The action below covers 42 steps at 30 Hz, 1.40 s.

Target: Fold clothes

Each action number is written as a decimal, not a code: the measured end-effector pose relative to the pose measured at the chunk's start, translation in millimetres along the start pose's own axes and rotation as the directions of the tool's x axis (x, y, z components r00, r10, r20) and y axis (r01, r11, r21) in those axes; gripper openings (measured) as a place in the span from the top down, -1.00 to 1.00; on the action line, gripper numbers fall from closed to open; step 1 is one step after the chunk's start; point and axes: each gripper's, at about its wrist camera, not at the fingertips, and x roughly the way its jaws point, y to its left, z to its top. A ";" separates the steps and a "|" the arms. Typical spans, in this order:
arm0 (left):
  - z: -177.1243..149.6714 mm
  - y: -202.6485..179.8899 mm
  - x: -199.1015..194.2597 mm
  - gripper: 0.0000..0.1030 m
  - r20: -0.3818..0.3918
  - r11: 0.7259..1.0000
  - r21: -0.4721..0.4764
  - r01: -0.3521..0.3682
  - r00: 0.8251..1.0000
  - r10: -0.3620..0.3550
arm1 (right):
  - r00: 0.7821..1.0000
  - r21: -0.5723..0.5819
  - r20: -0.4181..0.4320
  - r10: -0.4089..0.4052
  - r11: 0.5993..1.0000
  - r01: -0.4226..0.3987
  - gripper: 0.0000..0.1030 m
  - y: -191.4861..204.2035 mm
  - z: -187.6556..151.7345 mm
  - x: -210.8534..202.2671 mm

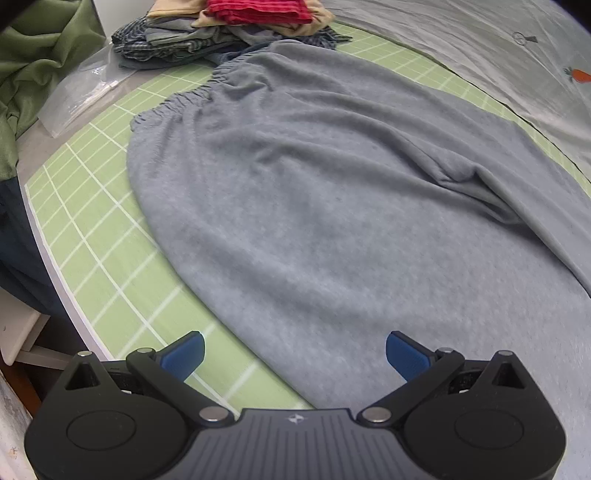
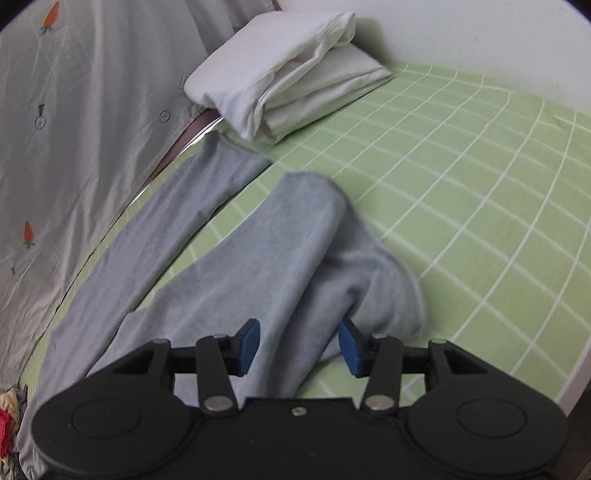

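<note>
left tool [image 1: 294, 354]: jaws apart, above near edge of grey trousers [image 1: 314, 192] on bed [image 1: 92, 266] | right tool [image 2: 298, 347]: jaws apart, straddling raised trouser leg [image 2: 295, 240], not clamped

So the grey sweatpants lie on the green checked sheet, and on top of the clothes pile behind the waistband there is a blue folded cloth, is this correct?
Not quite. The grey sweatpants do lie on the green checked sheet, and the clothes pile sits behind the waistband, but the folded cloth on top is red, not blue. The left wrist view shows this.
</note>
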 end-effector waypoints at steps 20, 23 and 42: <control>84.1 82.2 40.6 -0.02 -0.001 0.981 -0.184 -0.061 0.998 0.062 | 0.981 -0.005 0.109 -0.162 0.986 0.164 0.99 46.3 35.4 13.7; 91.8 84.2 43.2 0.00 0.005 0.983 -0.173 -0.064 0.998 0.066 | 0.955 -0.035 0.279 -0.105 0.992 0.119 0.99 77.4 62.1 -29.0; 87.9 95.3 47.5 -0.59 -0.008 0.972 -0.212 -0.097 0.995 0.097 | 0.992 0.126 0.039 -0.124 0.985 0.118 -0.19 61.4 -1.9 11.8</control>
